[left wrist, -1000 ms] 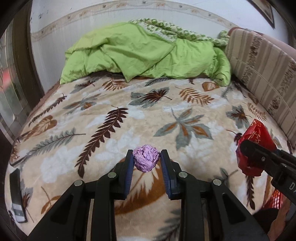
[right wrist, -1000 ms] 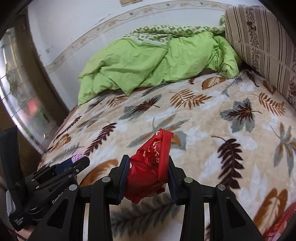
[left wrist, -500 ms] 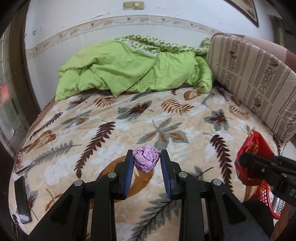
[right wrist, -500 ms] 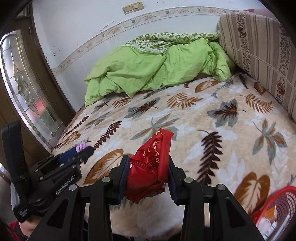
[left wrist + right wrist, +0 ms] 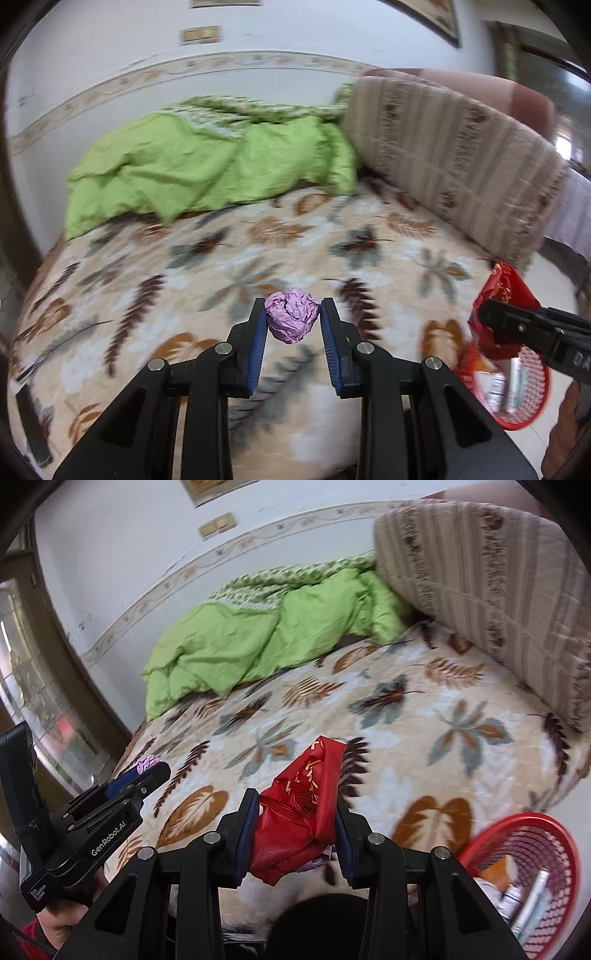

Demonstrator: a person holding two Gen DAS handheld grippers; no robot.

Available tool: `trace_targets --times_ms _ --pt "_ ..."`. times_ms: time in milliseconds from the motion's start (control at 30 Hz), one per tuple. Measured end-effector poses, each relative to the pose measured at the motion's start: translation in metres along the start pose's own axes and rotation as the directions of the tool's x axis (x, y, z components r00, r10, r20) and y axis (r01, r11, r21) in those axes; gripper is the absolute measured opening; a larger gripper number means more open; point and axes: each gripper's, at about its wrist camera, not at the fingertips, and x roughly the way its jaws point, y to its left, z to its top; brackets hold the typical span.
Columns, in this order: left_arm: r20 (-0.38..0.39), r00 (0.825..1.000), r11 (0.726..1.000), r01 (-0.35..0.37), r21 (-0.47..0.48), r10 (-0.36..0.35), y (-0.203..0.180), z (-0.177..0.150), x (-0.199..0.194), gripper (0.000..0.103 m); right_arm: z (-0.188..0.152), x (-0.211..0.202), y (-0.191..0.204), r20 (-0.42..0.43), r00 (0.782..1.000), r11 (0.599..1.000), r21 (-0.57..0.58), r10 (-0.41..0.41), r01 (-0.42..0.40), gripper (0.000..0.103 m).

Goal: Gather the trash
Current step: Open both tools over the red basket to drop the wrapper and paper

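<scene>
My left gripper is shut on a crumpled purple paper ball and holds it in the air above the near edge of the bed. My right gripper is shut on a crumpled red wrapper with gold lettering, also off the bed. In the left wrist view the right gripper and the red wrapper show at the right, above the red basket. In the right wrist view the left gripper with the purple ball shows at the left.
A red mesh basket with several bits of trash stands on the floor at the lower right. The bed's leaf-print blanket carries a green quilt and a striped cushion. A dark flat object lies at the bed's left edge.
Both grippers have drawn back from the bed and risen, each keeping its trash. The red basket has come into view at the lower right. The picture is now motion-blurred.
</scene>
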Motion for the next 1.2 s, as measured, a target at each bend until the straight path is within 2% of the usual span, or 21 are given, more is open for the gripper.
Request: trace_targets --times_ms 100,133,233,300,400,433,533,600,700,767,833,900,933,967,1000,1033,1100,1167,1200 --pt "-0.025 0.994 0.994 0.109 0.012 -0.109 -0.028 0.005 0.002 0.028 -0.001 -0.026 -0.03 0.022 0.998 0.997 0.058 -0.054 0.052 0.041" --pt "-0.043 0.985 0.986 0.166 0.02 -0.165 -0.042 0.006 0.004 0.028 -0.002 -0.034 -0.041 0.027 0.997 0.994 0.08 -0.076 0.073 0.041" --pt "-0.085 0.959 0.96 0.274 0.052 -0.269 -0.079 0.007 0.009 0.028 -0.009 -0.063 -0.076 0.045 0.989 0.978 0.156 -0.144 0.135 0.041" --pt "-0.123 0.933 0.936 0.346 0.065 -0.337 -0.104 0.006 0.015 0.028 -0.015 -0.081 -0.1 0.053 0.979 0.962 0.204 -0.198 0.183 0.041" --pt "-0.196 0.881 0.89 0.45 0.066 -0.431 -0.139 0.002 0.028 0.028 -0.025 -0.098 -0.128 0.043 0.967 0.936 0.263 -0.252 0.233 0.041" --pt "-0.217 0.864 0.874 0.479 0.078 -0.454 -0.154 -0.001 0.032 0.028 -0.029 -0.102 -0.135 0.036 0.962 0.928 0.276 -0.27 0.25 0.041" --pt "-0.266 0.833 0.841 0.528 0.121 -0.485 -0.184 -0.01 0.042 0.031 -0.038 -0.102 -0.155 -0.012 0.953 0.904 0.313 -0.303 0.291 0.044" --pt "-0.298 0.824 0.835 0.534 0.128 -0.481 -0.198 -0.015 0.047 0.048 -0.041 -0.102 -0.163 -0.036 0.948 0.893 0.325 -0.317 0.311 0.051" --pt "-0.296 0.817 0.83 0.545 0.117 -0.495 -0.198 -0.017 0.044 0.053 -0.042 -0.105 -0.169 -0.047 0.938 0.879 0.334 -0.344 0.34 0.057" --pt "-0.277 0.826 0.834 0.537 0.126 -0.491 -0.192 -0.015 0.037 0.055 -0.042 -0.11 -0.168 -0.034 0.933 0.879 0.325 -0.359 0.35 0.059" --pt "-0.235 0.848 0.847 0.513 0.139 -0.475 -0.182 -0.011 0.026 0.061 -0.039 -0.113 -0.16 -0.022 0.926 0.879 0.306 -0.378 0.366 0.06" --pt "-0.194 0.868 0.86 0.487 0.152 -0.457 -0.169 -0.009 0.016 0.073 -0.037 -0.116 -0.148 -0.009 0.911 0.872 0.285 -0.413 0.399 0.062" --pt "-0.161 0.886 0.874 0.458 0.163 -0.434 -0.16 -0.009 0.008 0.077 -0.036 -0.117 -0.14 -0.004 0.893 0.86 0.269 -0.449 0.433 0.069" --pt "-0.138 0.899 0.884 0.435 0.17 -0.415 -0.153 -0.009 0.003 0.083 -0.034 -0.119 -0.129 0.013 0.868 0.842 0.25 -0.497 0.478 0.078" --pt "-0.107 0.915 0.898 0.403 0.178 -0.39 -0.144 -0.01 -0.004 0.086 -0.034 -0.122 -0.119 0.035 0.846 0.826 0.241 -0.531 0.509 0.083" --pt "-0.081 0.927 0.909 0.375 0.184 -0.366 -0.136 -0.012 -0.01 0.091 -0.034 -0.124 -0.112 0.056 0.829 0.814 0.239 -0.556 0.529 0.091" --pt "-0.044 0.948 0.929 0.318 0.189 -0.316 -0.121 -0.016 -0.02 0.098 -0.037 -0.128 -0.092 0.112 0.779 0.777 0.236 -0.618 0.583 0.096" --pt "-0.018 0.963 0.944 0.267 0.195 -0.269 -0.109 -0.02 -0.026 0.101 -0.042 -0.129 -0.076 0.133 0.721 0.728 0.239 -0.68 0.643 0.099" --pt "-0.01 0.971 0.952 0.235 0.196 -0.238 -0.103 -0.022 -0.029 0.103 -0.044 -0.128 -0.07 0.137 0.7 0.708 0.253 -0.701 0.659 0.101"
